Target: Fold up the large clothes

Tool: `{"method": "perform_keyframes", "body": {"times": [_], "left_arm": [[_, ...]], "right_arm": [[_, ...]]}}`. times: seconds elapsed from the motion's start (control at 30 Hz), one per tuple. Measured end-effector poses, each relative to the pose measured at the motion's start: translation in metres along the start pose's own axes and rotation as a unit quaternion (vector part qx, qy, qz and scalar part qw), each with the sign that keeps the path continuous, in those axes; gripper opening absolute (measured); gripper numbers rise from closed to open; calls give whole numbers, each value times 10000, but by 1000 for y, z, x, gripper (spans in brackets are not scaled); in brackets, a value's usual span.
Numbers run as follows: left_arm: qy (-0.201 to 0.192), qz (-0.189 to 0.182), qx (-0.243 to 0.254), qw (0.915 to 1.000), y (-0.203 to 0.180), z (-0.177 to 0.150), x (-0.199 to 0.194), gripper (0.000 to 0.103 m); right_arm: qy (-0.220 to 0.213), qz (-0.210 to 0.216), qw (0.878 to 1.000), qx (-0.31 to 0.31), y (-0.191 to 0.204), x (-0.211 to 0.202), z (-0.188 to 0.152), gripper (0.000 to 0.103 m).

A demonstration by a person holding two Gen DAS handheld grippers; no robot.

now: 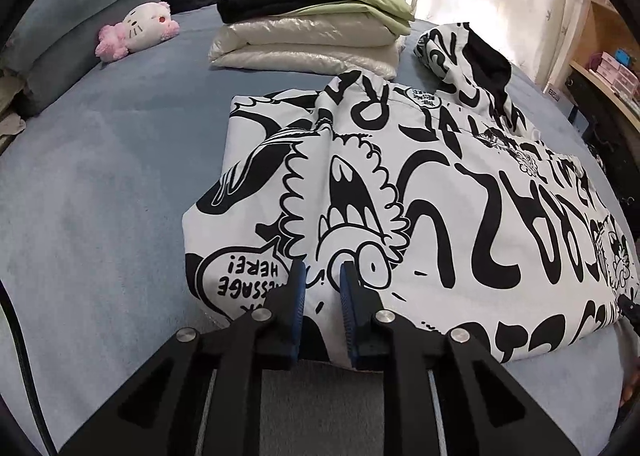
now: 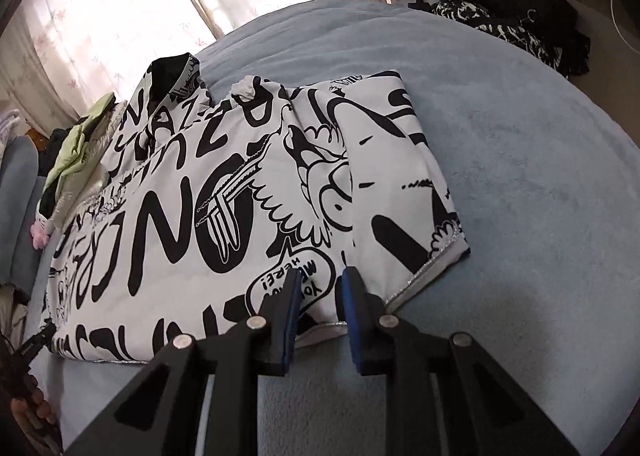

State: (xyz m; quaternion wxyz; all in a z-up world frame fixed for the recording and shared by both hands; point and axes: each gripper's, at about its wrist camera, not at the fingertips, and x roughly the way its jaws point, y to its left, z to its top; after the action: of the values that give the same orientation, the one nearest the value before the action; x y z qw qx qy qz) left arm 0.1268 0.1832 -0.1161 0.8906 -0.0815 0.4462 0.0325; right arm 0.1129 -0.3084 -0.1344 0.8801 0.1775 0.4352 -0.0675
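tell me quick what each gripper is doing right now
Left gripper: shut on white black-graffiti-print jacket hem.
Right gripper: shut on same hem.

Speech bubble on white-black printed jacket (image 1: pixel 420 196): "MESSAGE HERE!", partly covered. Other large lettering there not fully legible.

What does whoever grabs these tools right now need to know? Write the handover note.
Left tool: jaws a little apart over the near hem of the printed jacket; whether it pinches cloth cannot be told.
Right tool: same, at the hem by the speech-bubble print.
The jacket lies flat on the blue bed, both sides folded in, hood at the far end.
A pile of folded clothes sits beyond it, near a plush toy.
Done: side folds.
Left, probably: fold hem toward hood, then stack it.
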Motion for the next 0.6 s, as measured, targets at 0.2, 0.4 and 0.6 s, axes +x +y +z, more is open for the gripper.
{"method": "perform_keyframes", "body": {"times": [0.2,0.4,0.6], "left_arm": [[28,-283,203,9994,-10,-3,-3,51],[458,-245,586,9969,-33,10,-6,55],[341,-640,827,9939,-54,66,-8,55]], "right_arm": [[11,7,9998,-187,7,2,-1,34],[119,-118,9966,-808,30,9,-3,66],[484,-118,9960,-735,43,11,11,69]]}}
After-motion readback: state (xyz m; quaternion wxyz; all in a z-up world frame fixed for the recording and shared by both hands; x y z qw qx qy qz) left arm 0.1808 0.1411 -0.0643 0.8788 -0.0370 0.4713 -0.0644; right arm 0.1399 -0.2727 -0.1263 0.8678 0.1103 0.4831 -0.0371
